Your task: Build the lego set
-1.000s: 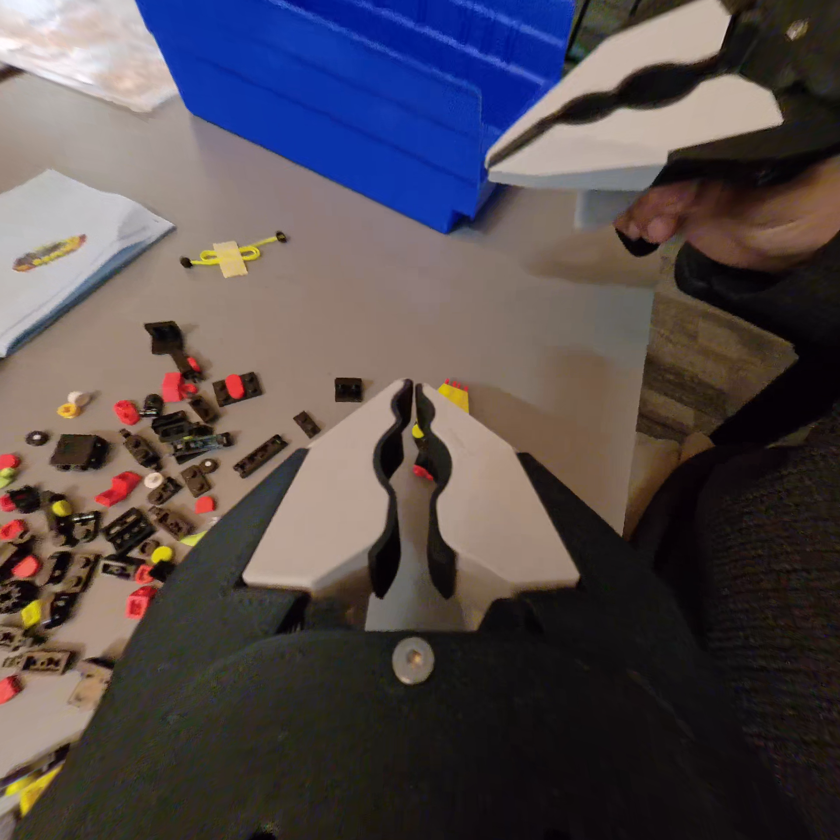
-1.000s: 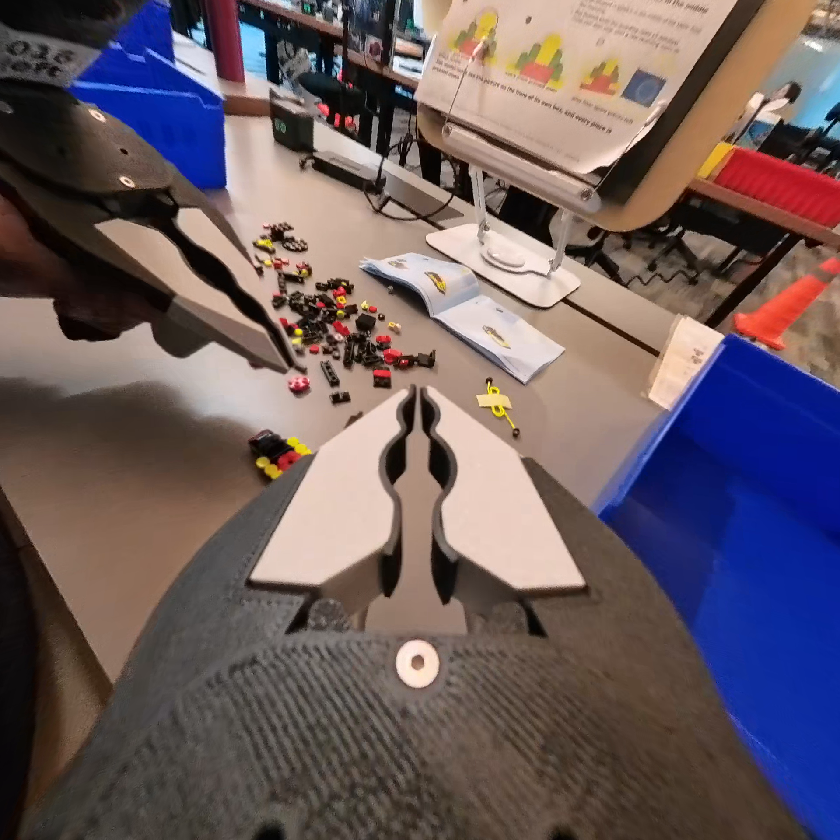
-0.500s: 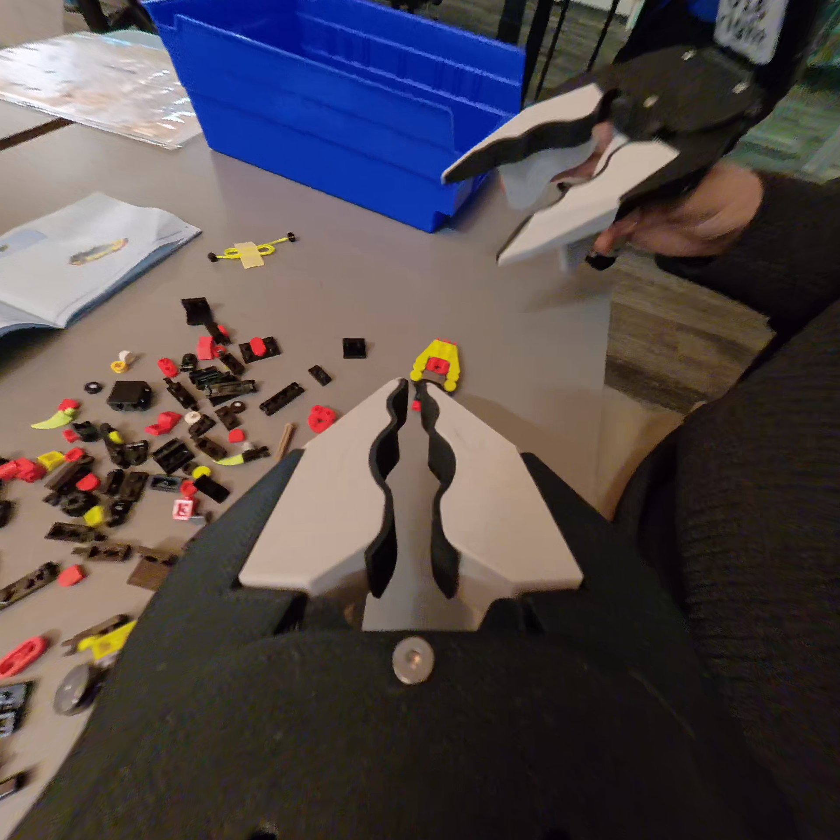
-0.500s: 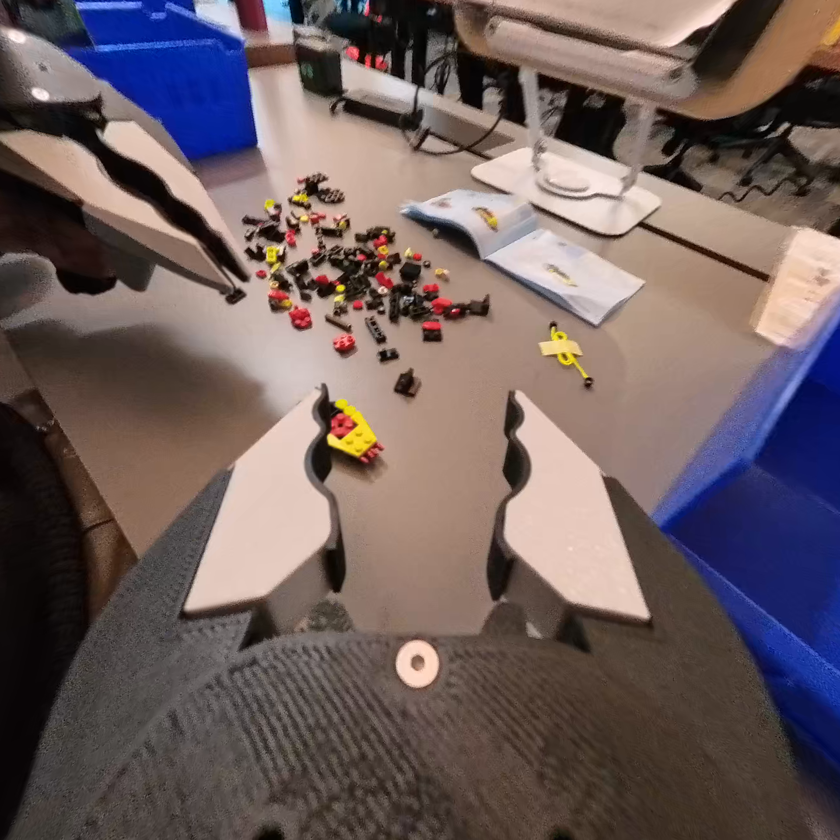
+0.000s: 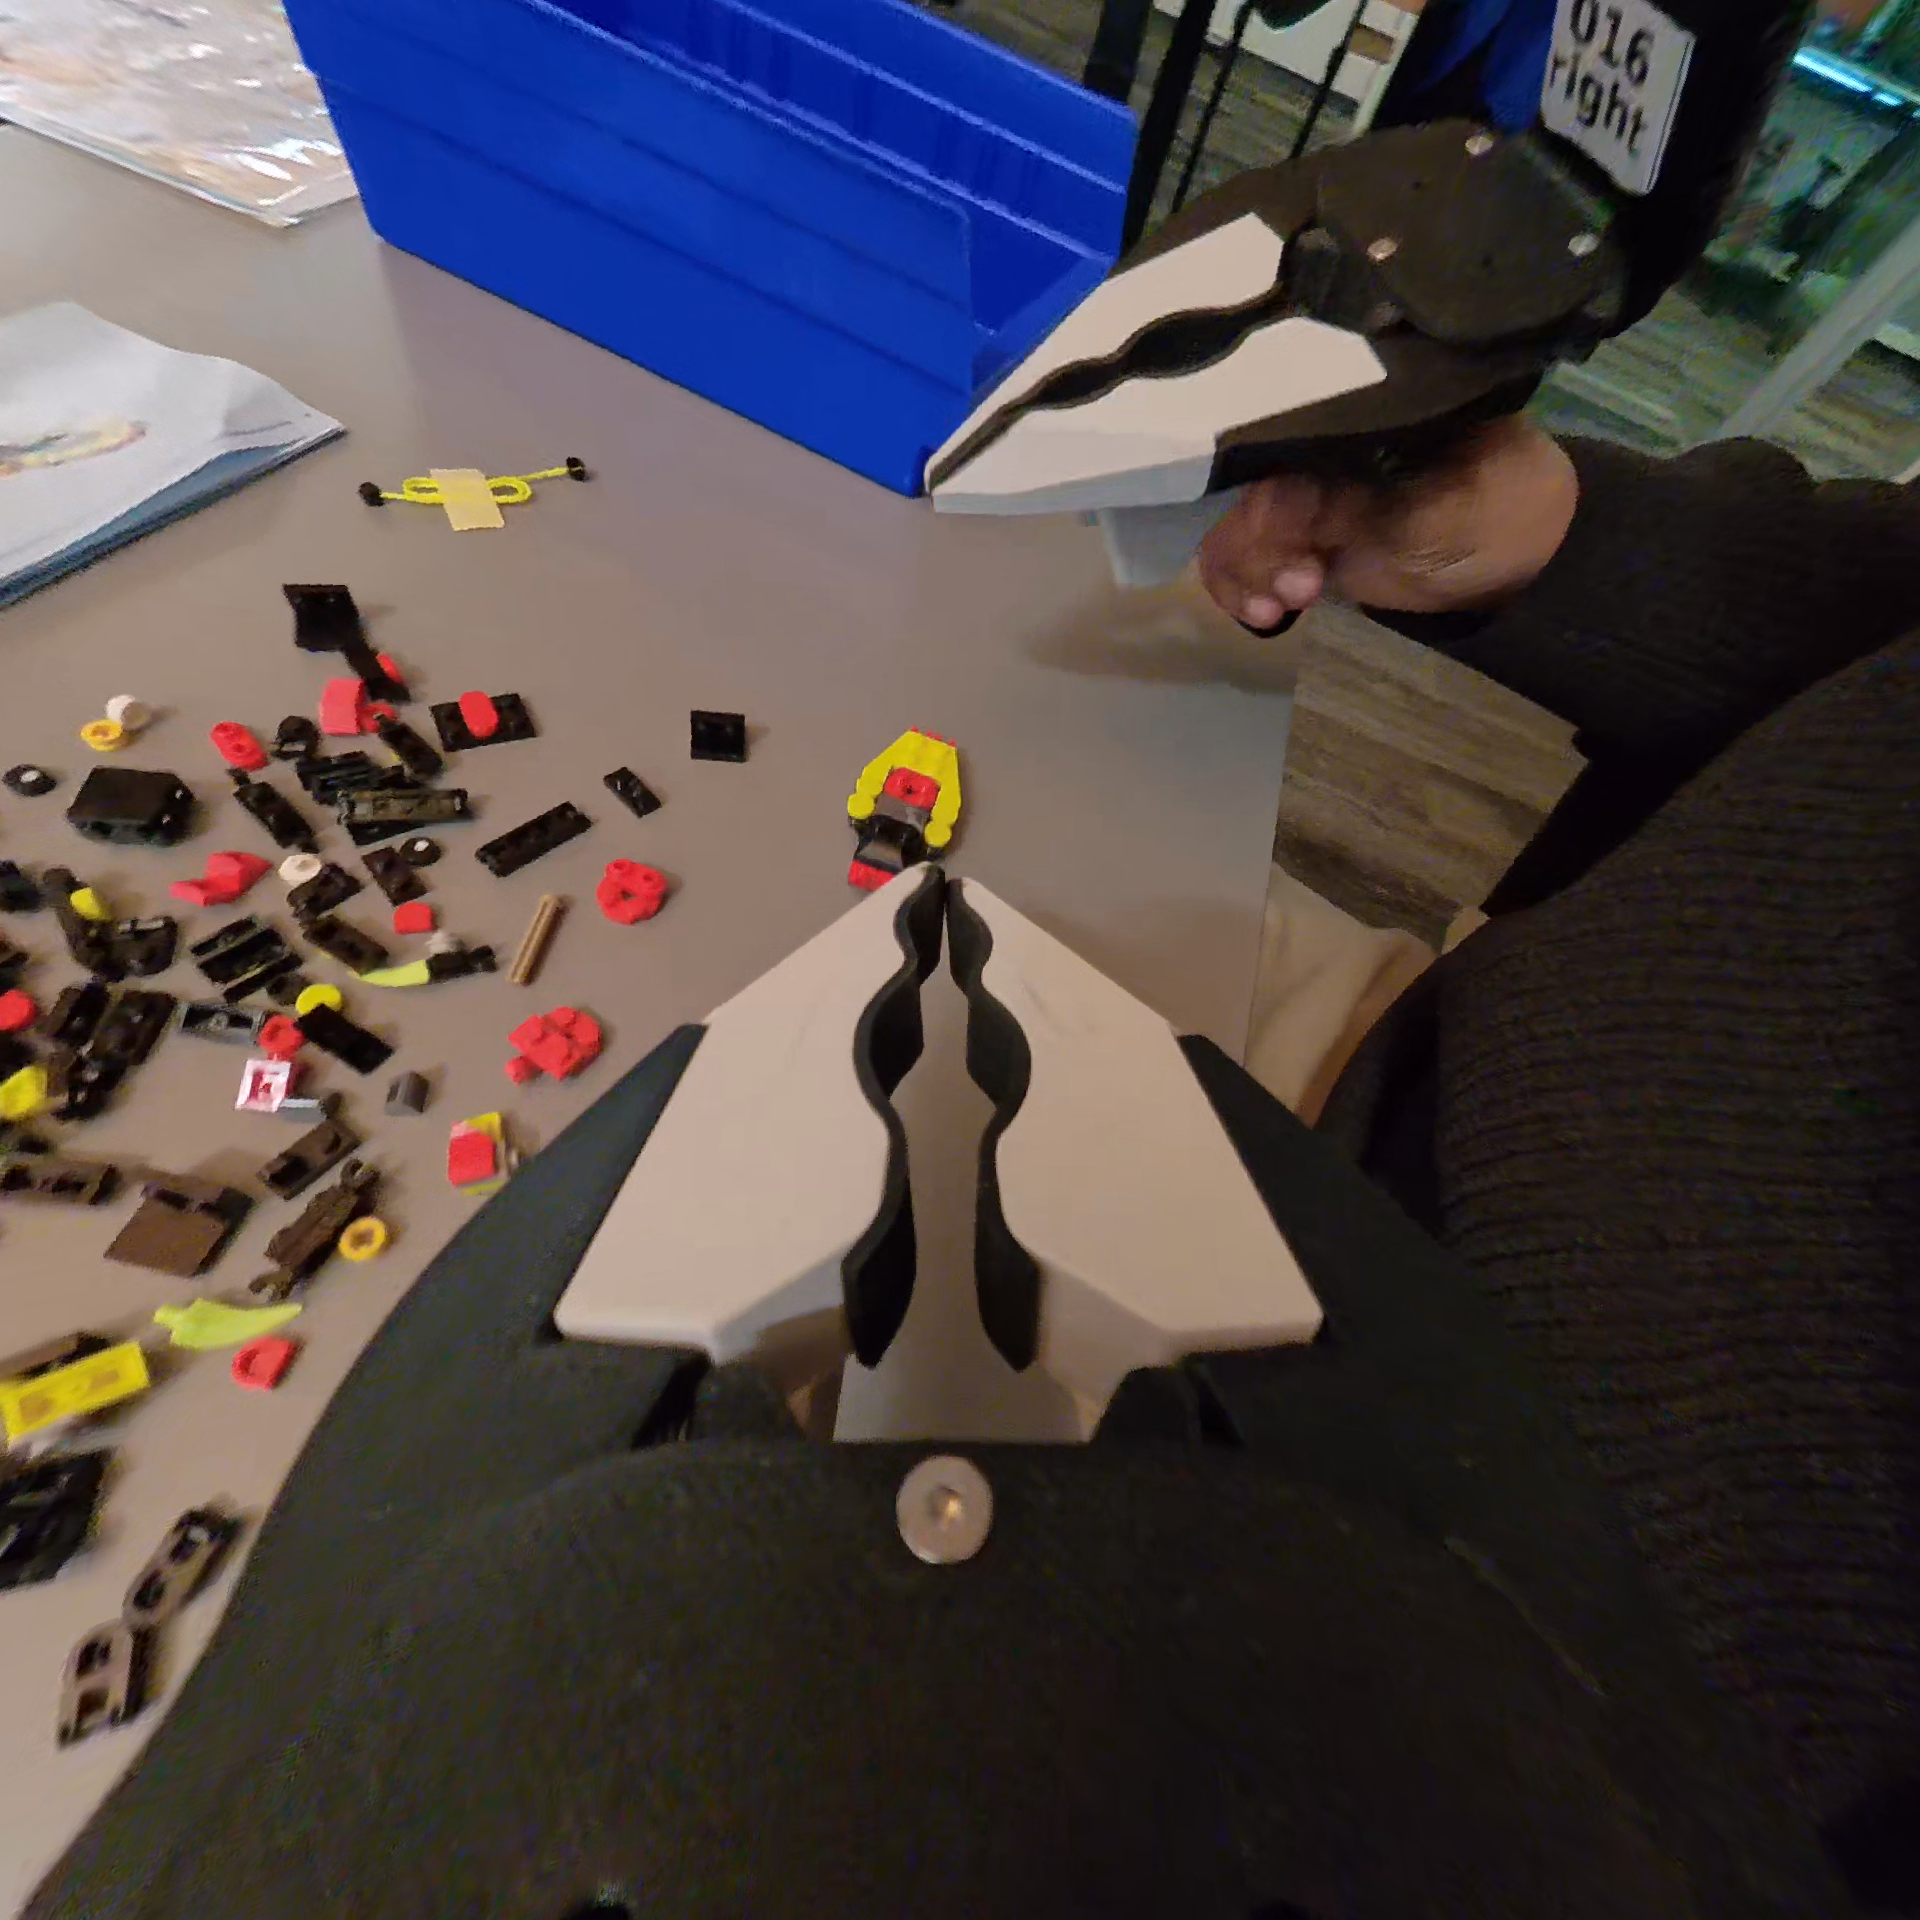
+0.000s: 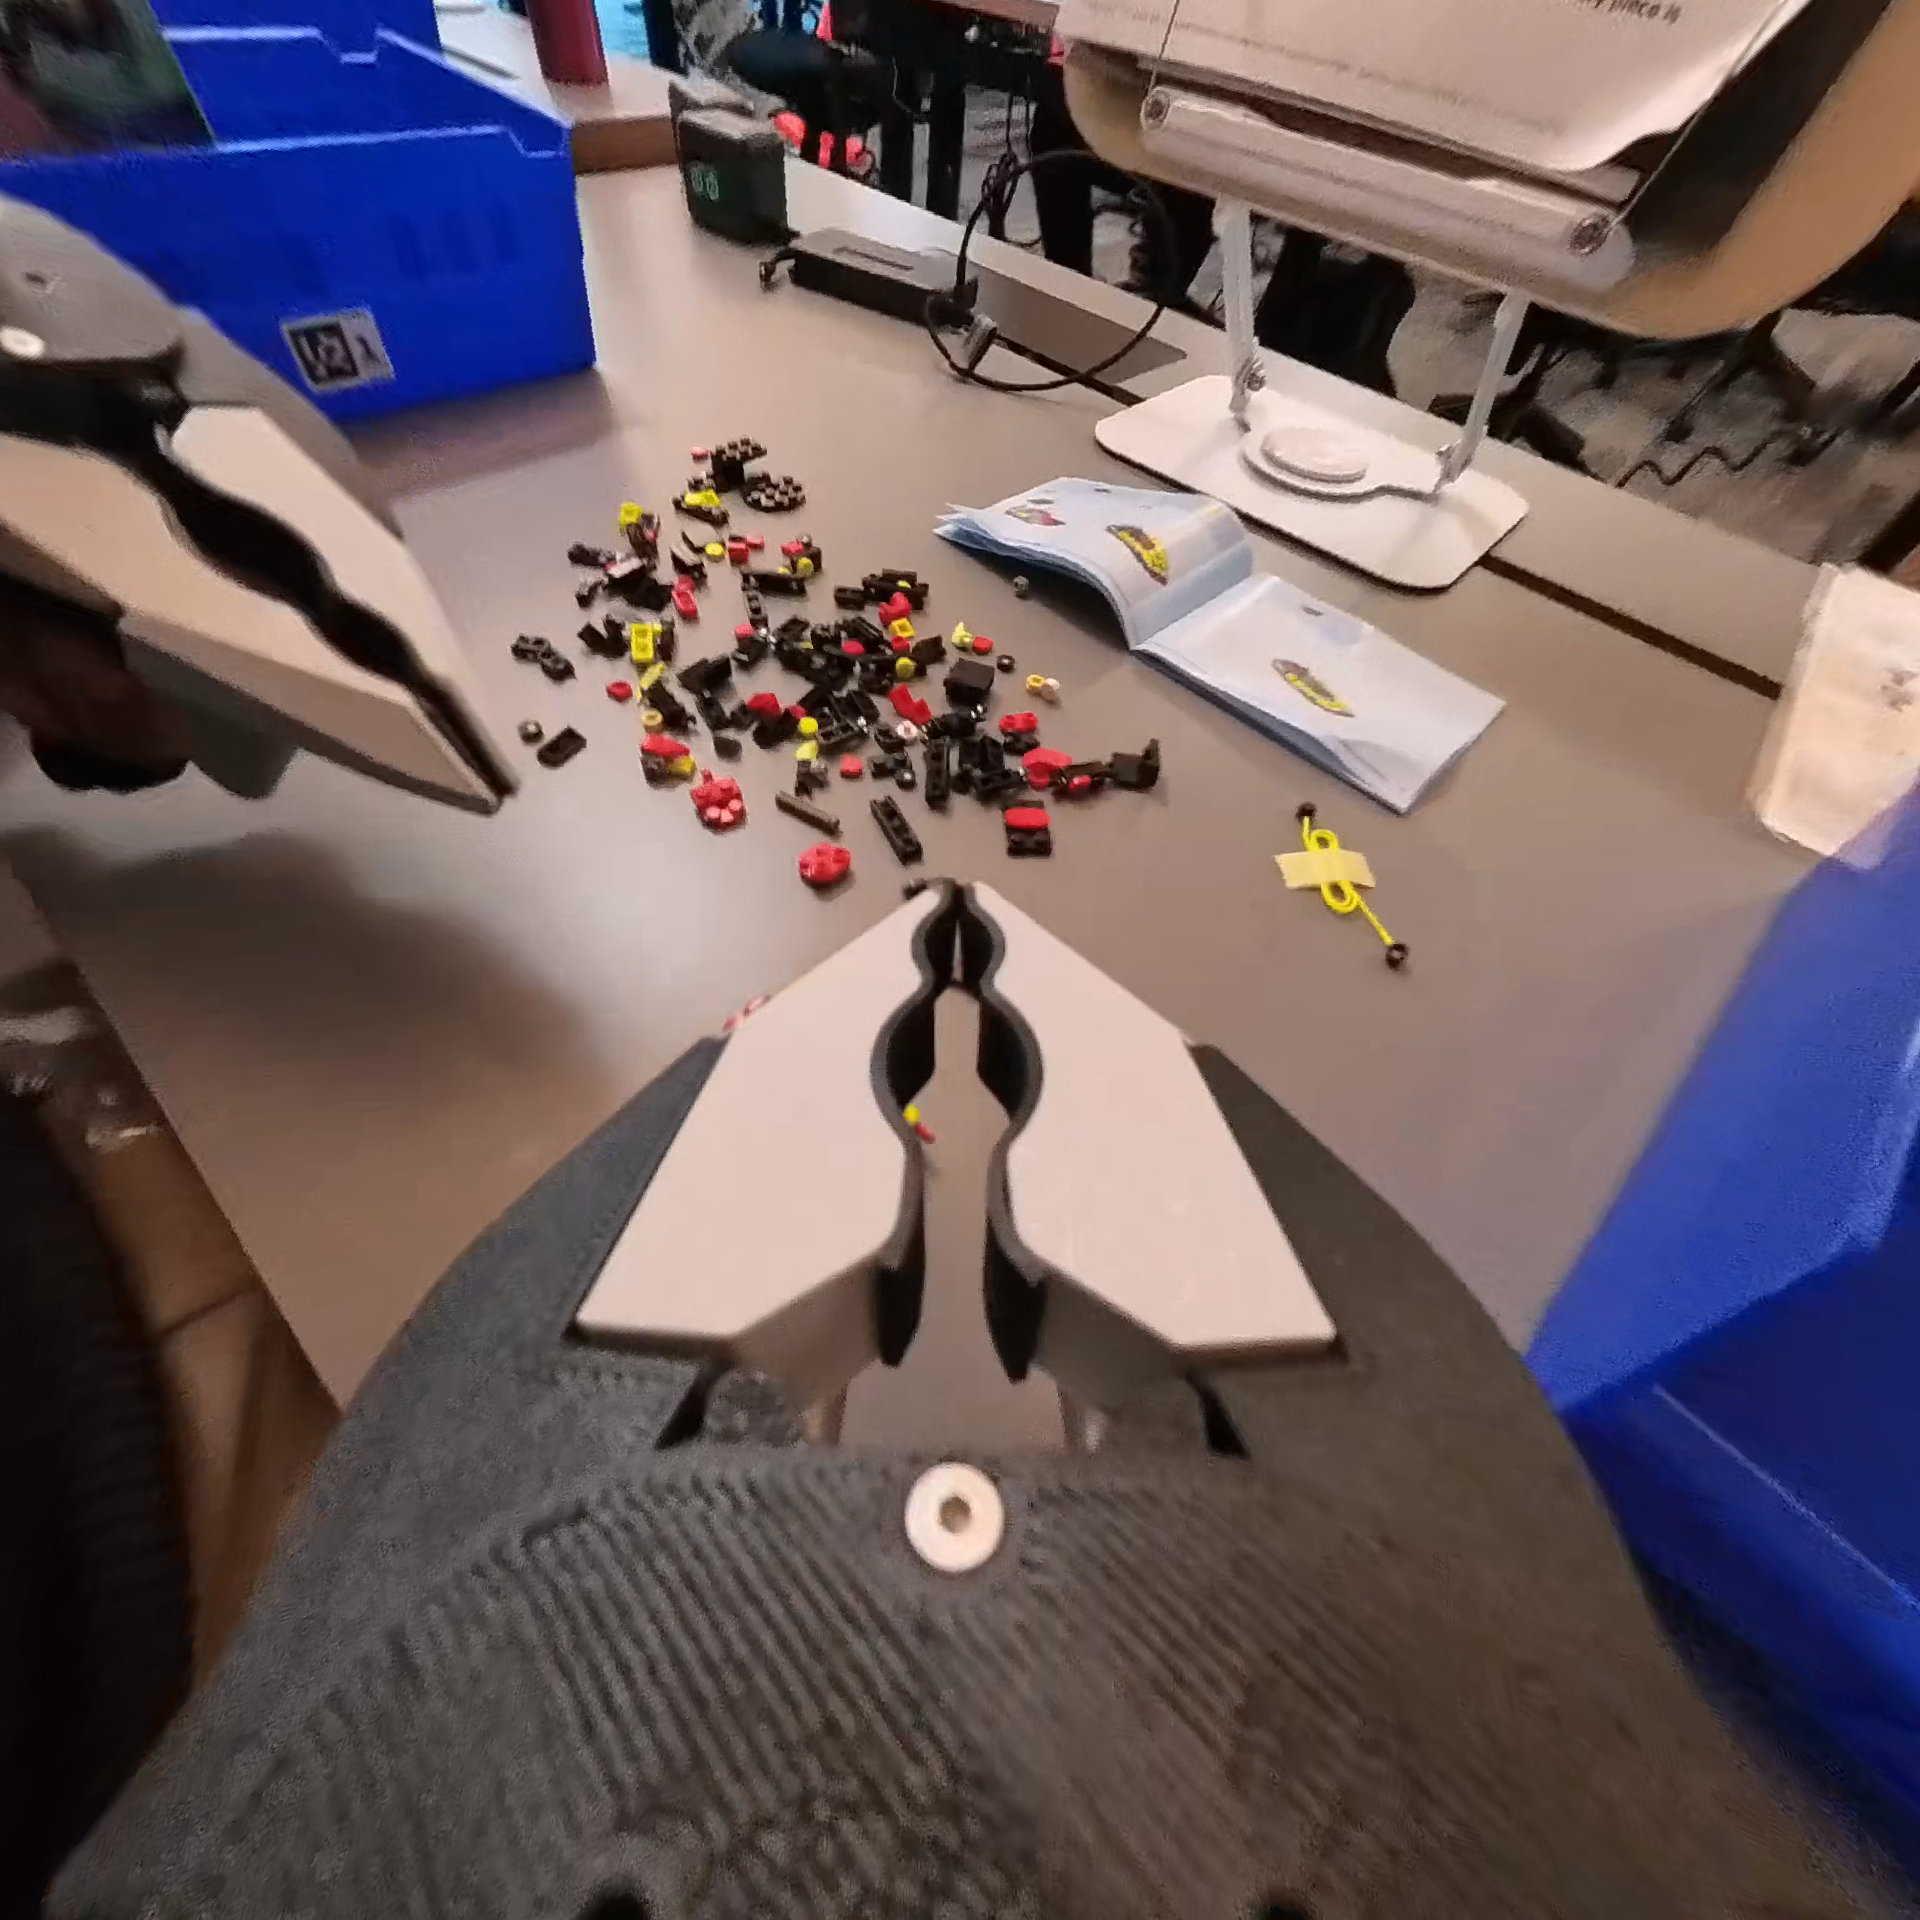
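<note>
Now both wavy-edged claws, L [image 5: 943, 891] & R [image 6: 954, 896], pinched together, empty, above studded bricks [image 5: 312, 935]

My grey table [image 5: 790, 582] carries loose bricks [image 6: 831, 686], a small yellow build [image 5: 906, 805], a booklet [image 6: 1226, 623], blue bins [image 5: 727, 208] and a yellow cord [image 5: 473, 486].

Two handheld grey-fingered black grippers: left gripper [image 5: 943, 894], right gripper [image 6: 954, 896].
One small yellow, red and black part-built lego model [image 5: 904, 805] on grey table [image 5: 831, 582].
Loose black, red and yellow lego pieces [image 6: 831, 675]: dozens, too many and too small to count exactly.
One open pale-blue paper instruction booklet [image 6: 1226, 623].
One yellow string with black ends [image 6: 1335, 878], taped.
Two blue plastic bins: one [image 6: 343, 260] far left, one [image 6: 1766, 1195] at right.
One white stand [image 6: 1330, 457] holding paper sheet.
</note>
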Tool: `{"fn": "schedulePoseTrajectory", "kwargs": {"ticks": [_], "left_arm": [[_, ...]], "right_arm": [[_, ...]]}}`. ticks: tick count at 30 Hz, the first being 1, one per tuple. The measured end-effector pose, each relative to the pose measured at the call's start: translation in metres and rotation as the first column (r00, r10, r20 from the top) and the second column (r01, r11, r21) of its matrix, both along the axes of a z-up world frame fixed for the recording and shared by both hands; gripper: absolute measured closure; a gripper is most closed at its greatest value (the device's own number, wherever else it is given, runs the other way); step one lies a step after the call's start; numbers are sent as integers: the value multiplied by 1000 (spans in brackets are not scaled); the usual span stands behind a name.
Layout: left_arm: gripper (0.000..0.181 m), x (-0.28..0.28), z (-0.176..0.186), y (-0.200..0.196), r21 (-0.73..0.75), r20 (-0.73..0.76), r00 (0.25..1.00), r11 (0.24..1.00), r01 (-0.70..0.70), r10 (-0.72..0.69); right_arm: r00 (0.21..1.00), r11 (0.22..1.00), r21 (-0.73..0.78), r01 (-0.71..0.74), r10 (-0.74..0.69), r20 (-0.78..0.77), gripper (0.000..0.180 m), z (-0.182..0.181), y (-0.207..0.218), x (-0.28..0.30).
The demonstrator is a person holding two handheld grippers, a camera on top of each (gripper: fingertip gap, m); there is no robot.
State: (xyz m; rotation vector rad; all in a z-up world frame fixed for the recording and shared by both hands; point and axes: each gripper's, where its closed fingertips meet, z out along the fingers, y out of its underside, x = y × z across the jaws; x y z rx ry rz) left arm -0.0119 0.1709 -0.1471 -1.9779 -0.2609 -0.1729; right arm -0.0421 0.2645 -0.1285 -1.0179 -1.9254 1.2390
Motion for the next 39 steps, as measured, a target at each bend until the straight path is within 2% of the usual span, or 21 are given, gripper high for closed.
{"fn": "schedulePoseTrajectory", "kwargs": {"ticks": [2, 4, 8, 10, 14, 17, 20, 24, 32, 36, 39], "left_arm": [[181, -2, 0, -7, -5, -20, 999, 999, -40, 40], [181, -5, 1, -14, -11, -48, 995, 996, -91, 90], [181, -9, 2, -25, -15, -58, 985, 987, -162, 161], [181, -10, 0, -27, -18, -47, 984, 985, -170, 169], [181, -8, -4, -28, -23, -8, 985, 984, -175, 175], [181, -11, -2, -31, -17, -50, 982, 983, -184, 183], [181, -15, -6, -28, -37, -77, 983, 984, -172, 169], [181, -10, -5, -20, -8, 22, 992, 993, -121, 121], [181, -29, -5, -27, 6, 79, 983, 986, -165, 164], [181, -70, -9, -60, -43, -91, 938, 940, -339, 334], [181, -82, -4, -71, -7, -20, 917, 918, -398, 397]], "right_arm": [[999, 999, 28, 35, -34, -42, 180, 5, 0, -9], [993, 990, 125, 66, -52, -108, 180, 9, 2, -17], [983, 979, 204, 5, 33, -181, 180, 12, -6, -19], [985, 985, 174, -14, 43, -167, 180, 12, -6, -21], [989, 993, 9, -116, 116, -91, 180, 13, -15, -16], [983, 982, -58, -178, 176, -50, 176, 11, -21, -7], [980, 979, -65, -194, 189, -66, 158, 14, -21, -2], [982, 980, -67, -187, 186, -23, 133, 6, -20, -1], [978, 975, -103, -197, 203, 50, 130, -5, -19, 0], [977, 970, -147, -195, 205, 55, 131, -2, -16, -5], [976, 969, -155, -194, 207, 73, 135, -6, -14, -8]]}}
